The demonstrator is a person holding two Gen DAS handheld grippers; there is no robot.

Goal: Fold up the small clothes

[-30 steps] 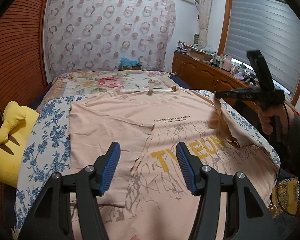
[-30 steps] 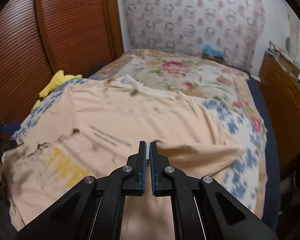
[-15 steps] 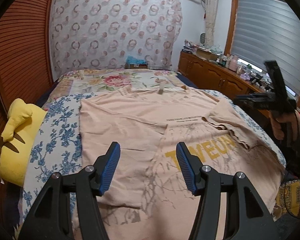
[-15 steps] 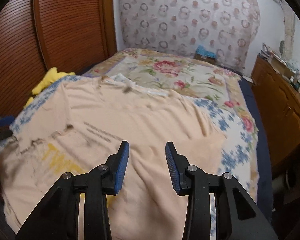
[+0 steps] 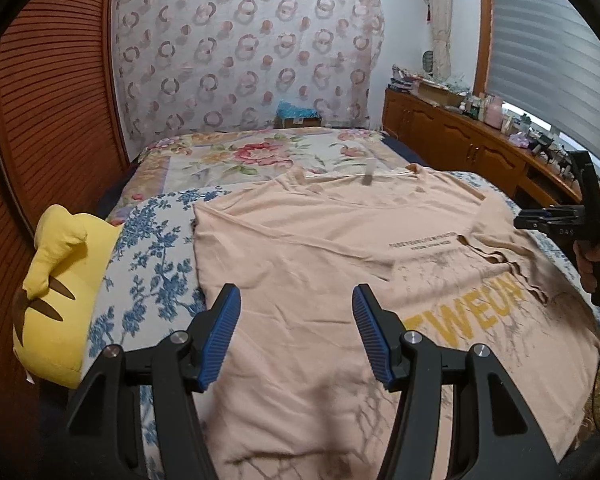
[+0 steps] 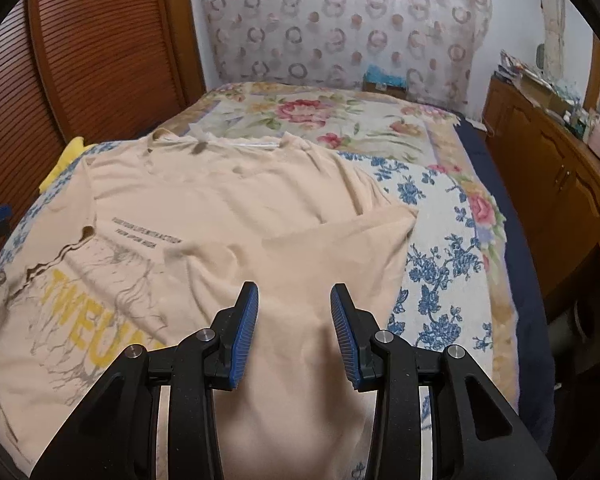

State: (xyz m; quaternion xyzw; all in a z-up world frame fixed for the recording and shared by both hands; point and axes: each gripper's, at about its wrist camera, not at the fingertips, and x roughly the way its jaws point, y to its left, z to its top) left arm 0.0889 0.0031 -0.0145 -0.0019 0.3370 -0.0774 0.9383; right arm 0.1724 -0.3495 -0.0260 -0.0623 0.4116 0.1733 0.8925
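Peach T-shirt [image 5: 324,248] lies spread on the floral bedspread [image 5: 152,264]; left gripper [image 5: 296,332] hovers over it, fingers wide, empty; right gripper [image 6: 294,332], at three o'clock, fingers narrowly apart, empty.

Home bedroom, bed [image 5: 260,160] with floral bedspread, wooden cabinets [image 5: 452,140] under a window blind [image 5: 548,60], cluttered top

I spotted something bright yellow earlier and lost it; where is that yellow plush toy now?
The yellow plush toy sits at the left edge of the left wrist view, against the wooden slatted wall, beside the peach T-shirt spread on the blue-flowered bedcover.
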